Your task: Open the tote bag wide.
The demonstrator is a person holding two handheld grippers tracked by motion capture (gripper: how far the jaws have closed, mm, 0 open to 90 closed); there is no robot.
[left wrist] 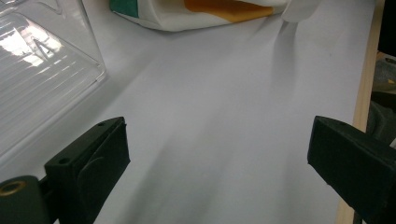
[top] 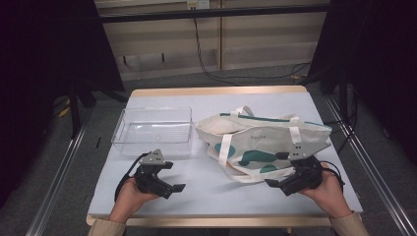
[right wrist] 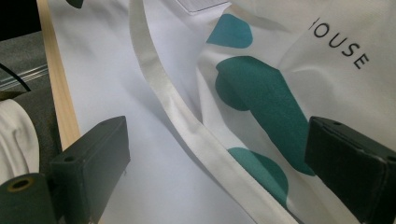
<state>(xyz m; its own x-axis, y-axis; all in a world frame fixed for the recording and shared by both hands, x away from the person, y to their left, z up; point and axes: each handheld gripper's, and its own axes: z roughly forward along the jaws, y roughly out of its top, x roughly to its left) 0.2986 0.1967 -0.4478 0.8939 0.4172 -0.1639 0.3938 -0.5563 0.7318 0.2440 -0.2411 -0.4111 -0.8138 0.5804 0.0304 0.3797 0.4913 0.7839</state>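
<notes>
A cream tote bag (top: 260,142) with teal shapes lies on its side on the right half of the pale table (top: 211,196). A clear plastic bin (top: 153,130) stands to its left. My left gripper (top: 174,176) rests near the front edge, open, with bare table (left wrist: 224,116) between its jaws; the bin (left wrist: 37,70) and the bag's edge (left wrist: 210,11) lie ahead of it. My right gripper (top: 277,169) is at the bag's near corner. It is open, and its jaws stand to either side of a white strap (right wrist: 187,126) and the printed cloth (right wrist: 280,70) without pressing them.
The wooden table rim (top: 216,91) runs along the far side. Metal rails (top: 59,167) flank the table on the floor. Black cables (top: 206,64) trail over the carpet behind, and dark curtains (top: 49,44) hang at both sides.
</notes>
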